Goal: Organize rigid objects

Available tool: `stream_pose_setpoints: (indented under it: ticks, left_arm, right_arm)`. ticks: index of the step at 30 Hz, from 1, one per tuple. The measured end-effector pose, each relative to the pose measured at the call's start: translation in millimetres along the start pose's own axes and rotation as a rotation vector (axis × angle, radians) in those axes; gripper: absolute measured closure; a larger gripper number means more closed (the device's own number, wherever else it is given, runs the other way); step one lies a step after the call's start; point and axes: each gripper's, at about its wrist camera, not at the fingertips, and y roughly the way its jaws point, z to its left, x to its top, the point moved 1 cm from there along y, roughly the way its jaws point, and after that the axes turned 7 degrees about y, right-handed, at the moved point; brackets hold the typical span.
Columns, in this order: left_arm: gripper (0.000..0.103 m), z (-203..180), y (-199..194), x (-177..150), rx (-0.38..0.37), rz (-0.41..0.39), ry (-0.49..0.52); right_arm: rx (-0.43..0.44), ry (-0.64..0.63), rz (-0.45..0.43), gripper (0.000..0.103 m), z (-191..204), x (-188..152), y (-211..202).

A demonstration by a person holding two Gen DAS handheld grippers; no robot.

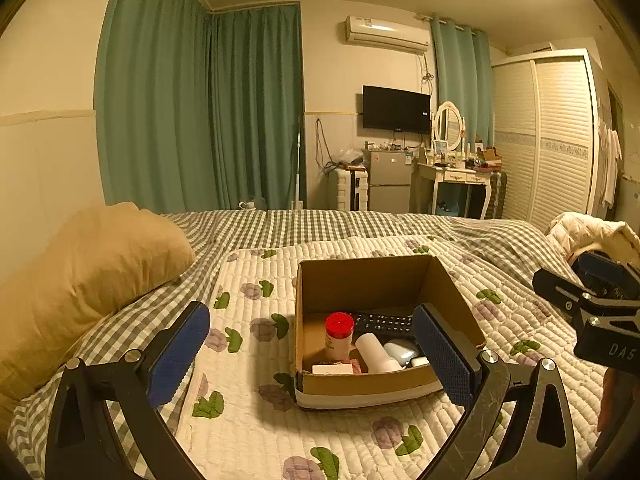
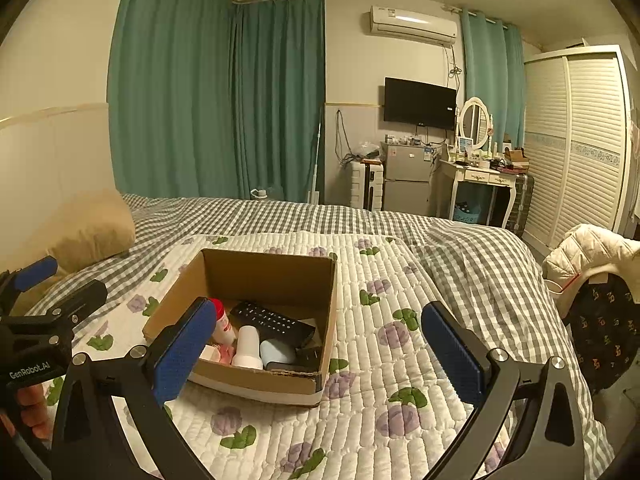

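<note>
Left gripper (image 1: 316, 354): fills the bottom of the left wrist view, jaws spread wide with nothing between the blue pads (image 1: 178, 354); its right pad overlaps the near right corner of the box in the picture.
Right gripper (image 2: 320, 354): jaws also wide apart and holding nothing; its left pad covers the near left edge of the box, its right pad hangs over bare quilt.
Cardboard box (image 1: 362, 382): open-topped, sitting on the quilt at lower centre of the left view and lower left of centre in the right view, just beyond both sets of fingers.
Red-capped bottle (image 1: 339, 334): upright in the near left part of the box.
White bottle (image 1: 376, 352): lying on its side beside the red-capped one, touching it or nearly so.
Remote control (image 1: 384, 322): black, lying flat behind the bottles, towards the far wall of the box.
Pale blue case (image 2: 277, 352): rounded, beside the white bottle, with a dark flat item at the near right corner.
Small white carton (image 1: 332, 368): flat against the near wall.
Quilt (image 1: 248, 436): white, flower-printed, spread over a grey checked sheet (image 1: 320, 222).
Pillow (image 1: 92, 276): tan, at the left edge, well apart from the box.
Jacket (image 2: 592, 250): cream, padded, at the right edge.
Background: green curtains (image 1: 200, 112), wall television (image 1: 396, 109), dressing table (image 1: 460, 178).
</note>
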Motion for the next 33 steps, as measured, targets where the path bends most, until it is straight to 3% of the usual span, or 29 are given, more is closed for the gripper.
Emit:
stream_pose_setpoints:
  ticks: [33]
  left_arm:
    - [0.000, 2.6, 5.4, -5.3, -0.017, 0.037, -0.007]
  right_arm:
    - [-0.010, 0.000, 0.036, 0.000, 1.5, -3.1, 7.1]
